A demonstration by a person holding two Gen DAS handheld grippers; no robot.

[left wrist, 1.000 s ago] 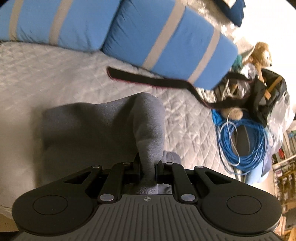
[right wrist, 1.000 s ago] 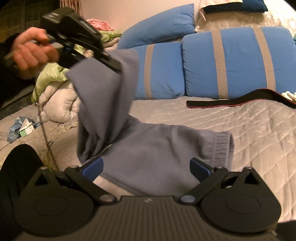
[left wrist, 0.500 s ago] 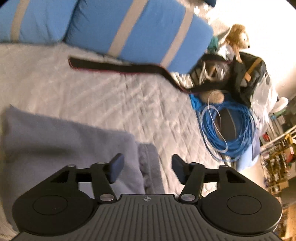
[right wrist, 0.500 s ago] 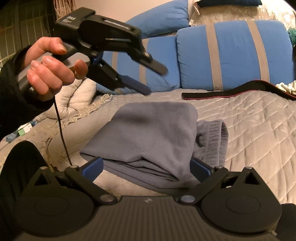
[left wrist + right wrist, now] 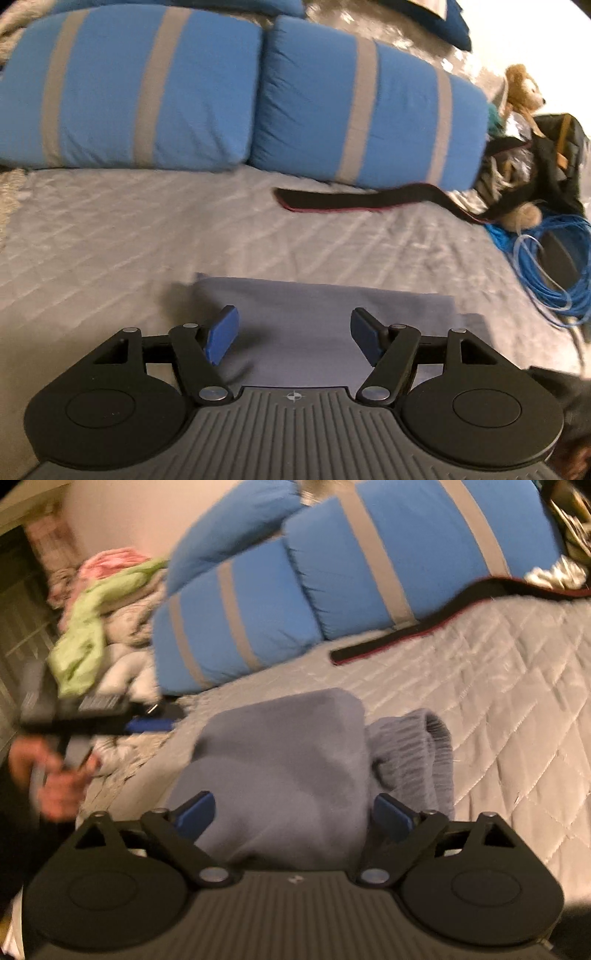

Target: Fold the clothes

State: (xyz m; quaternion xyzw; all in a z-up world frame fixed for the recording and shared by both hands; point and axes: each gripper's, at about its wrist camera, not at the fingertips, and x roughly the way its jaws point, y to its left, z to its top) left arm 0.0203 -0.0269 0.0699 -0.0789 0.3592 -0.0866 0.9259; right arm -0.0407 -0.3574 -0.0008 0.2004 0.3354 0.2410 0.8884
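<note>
While both tools [image 5: 293,338] [image 5: 293,812] gape | grey garment [image 5: 288,760] folded (quilted bed [image 5: 110,240])

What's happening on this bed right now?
A person is folding clothes with a handheld gripper in each hand. A grey garment lies folded on the quilted bedspread, its ribbed cuff sticking out at one side. The left gripper and right gripper are both open and hold nothing. Blue striped cushions and a black strap lie behind.
</note>
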